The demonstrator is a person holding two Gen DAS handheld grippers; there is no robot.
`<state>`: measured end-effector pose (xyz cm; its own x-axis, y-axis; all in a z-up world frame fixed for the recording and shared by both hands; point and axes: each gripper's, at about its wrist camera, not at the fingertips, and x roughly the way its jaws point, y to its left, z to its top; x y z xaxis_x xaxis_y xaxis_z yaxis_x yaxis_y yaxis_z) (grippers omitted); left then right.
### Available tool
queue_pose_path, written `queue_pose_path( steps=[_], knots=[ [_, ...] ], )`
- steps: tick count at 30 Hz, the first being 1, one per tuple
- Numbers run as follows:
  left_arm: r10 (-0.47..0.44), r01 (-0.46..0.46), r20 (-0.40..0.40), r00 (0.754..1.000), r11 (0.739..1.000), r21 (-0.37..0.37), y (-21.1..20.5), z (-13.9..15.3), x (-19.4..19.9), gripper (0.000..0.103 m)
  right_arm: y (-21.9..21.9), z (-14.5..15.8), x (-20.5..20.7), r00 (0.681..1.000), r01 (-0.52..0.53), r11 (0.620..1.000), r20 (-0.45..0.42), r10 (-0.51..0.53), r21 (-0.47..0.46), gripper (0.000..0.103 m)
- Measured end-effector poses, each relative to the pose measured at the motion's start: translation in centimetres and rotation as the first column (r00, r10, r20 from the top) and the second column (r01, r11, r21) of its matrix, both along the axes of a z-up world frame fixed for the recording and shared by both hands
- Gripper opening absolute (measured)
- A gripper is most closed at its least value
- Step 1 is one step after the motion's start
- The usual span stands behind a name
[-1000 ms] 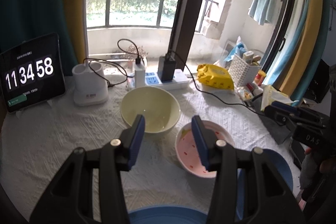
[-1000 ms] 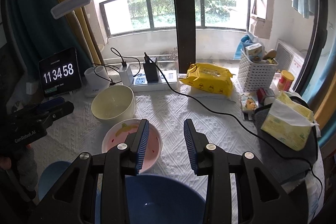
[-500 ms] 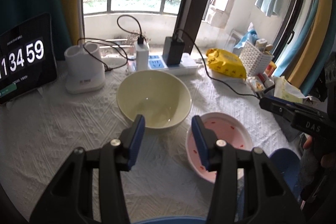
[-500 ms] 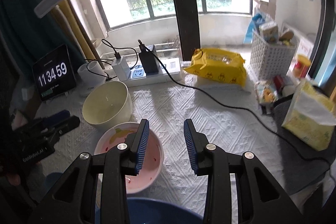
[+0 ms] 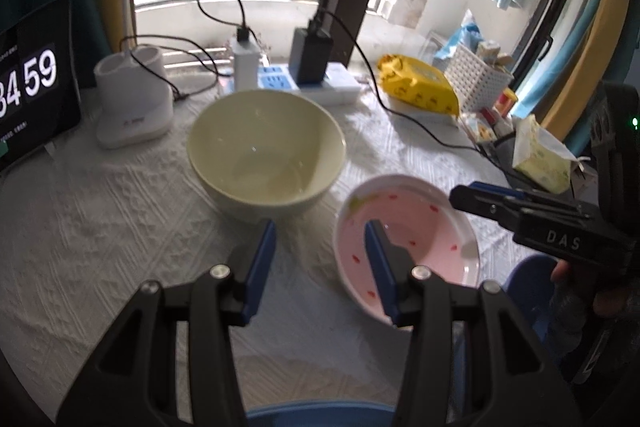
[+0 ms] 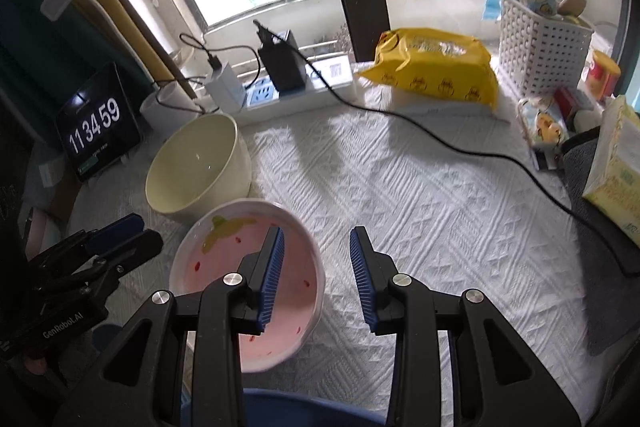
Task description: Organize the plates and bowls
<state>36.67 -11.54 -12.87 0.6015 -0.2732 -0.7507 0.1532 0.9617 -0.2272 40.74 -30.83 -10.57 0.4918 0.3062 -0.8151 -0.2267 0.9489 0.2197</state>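
Cream bowl: upright on the white-clothed bench, just behind the pink bowl.
Pink bowl: red-specked, on the bench, just beside the cream one.
Blue dish: only its rim shows at the bottom edge.
Left tongs: spread, empty, above the bench before both bowls.
Right tongs: spread, empty, left finger over the pink bowl.

Cream bowl, red-flecked pink bowl, white embossed tablecloth
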Motion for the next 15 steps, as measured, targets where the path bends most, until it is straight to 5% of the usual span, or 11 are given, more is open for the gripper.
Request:
queue_pose_path(
  steps=[15],
  knots=[
    [-0.063,0.063,-0.073,0.995,0.998,0.004,-2.0,-1.9,-0.5,0.048,1.0,-2.3,-0.2,0.99,-0.043,0.999,-0.132,0.042,-0.001,0.036]
  ],
)
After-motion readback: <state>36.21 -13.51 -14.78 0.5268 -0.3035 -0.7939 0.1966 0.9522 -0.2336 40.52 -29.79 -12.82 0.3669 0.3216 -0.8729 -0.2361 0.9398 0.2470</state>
